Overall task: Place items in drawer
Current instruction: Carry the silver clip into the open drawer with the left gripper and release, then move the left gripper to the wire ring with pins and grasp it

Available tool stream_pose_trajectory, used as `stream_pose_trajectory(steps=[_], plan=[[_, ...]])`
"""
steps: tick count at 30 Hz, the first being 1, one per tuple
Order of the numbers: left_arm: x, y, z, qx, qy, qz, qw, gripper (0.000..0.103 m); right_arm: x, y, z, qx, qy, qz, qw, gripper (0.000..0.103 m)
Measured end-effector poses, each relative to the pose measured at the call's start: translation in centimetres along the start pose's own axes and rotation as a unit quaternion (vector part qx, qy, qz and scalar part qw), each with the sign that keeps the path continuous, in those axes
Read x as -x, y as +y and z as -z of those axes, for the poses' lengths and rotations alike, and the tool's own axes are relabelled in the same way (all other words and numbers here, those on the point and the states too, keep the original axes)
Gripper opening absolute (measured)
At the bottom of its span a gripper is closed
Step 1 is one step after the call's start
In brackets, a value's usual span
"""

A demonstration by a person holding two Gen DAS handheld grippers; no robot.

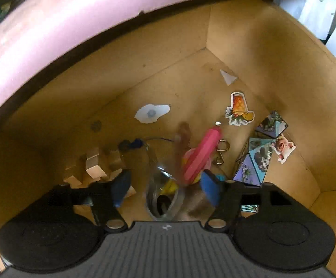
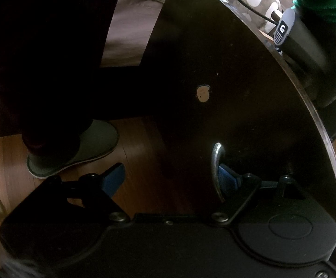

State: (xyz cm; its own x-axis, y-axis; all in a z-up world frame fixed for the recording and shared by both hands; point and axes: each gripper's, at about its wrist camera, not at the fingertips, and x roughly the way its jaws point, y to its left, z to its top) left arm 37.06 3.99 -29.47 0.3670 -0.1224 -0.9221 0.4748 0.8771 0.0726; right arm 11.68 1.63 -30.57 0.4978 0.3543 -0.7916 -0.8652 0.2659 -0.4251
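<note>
In the left wrist view the open drawer (image 1: 249, 46) has a brown fibreboard floor and walls. My left gripper (image 1: 165, 187) is open above it. Between its blue pads, blurred, are a pink toy (image 1: 200, 155) and a clear plastic bag (image 1: 162, 194) with yellow contents; no pad touches them. Wooden puzzle pieces (image 1: 93, 166) lie at the left. A folded picture cube (image 1: 258, 155) lies at the right. In the right wrist view my right gripper (image 2: 170, 180) is open in front of the dark drawer front (image 2: 237, 92). Its right finger (image 2: 226, 180) is hooked behind the metal handle (image 2: 215, 169).
Stickers (image 1: 238, 111) and a white paper scrap (image 1: 228, 76) lie on the drawer floor, with a metal clip (image 1: 221, 151) beside the pink toy. A pink padded edge (image 1: 75, 23) runs above the drawer. A slippered foot (image 2: 75, 148) stands on the wooden floor (image 2: 3, 162).
</note>
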Motion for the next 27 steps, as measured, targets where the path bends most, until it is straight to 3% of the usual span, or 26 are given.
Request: stream_pose_trajectory(steps=[6,20,27], plan=[[2.0,-0.9,0.0,-0.006,-0.012,0.016,0.9998,0.068,0.8,-0.3,0.6,0.002,-0.002,-0.003,1.000,0.088],[3.8,-1.6,-0.3,0.017,-0.021,-0.006,0.9996,0.068,0.3,-0.3,0.3,0.008,0.002,-0.004,1.000,0.089],[8.5,-2.5,0.8,0.048,-0.052,0.009,0.9975,0.068,0.1,-0.1,0.1,0.024,0.008,-0.006,1.000,0.089]])
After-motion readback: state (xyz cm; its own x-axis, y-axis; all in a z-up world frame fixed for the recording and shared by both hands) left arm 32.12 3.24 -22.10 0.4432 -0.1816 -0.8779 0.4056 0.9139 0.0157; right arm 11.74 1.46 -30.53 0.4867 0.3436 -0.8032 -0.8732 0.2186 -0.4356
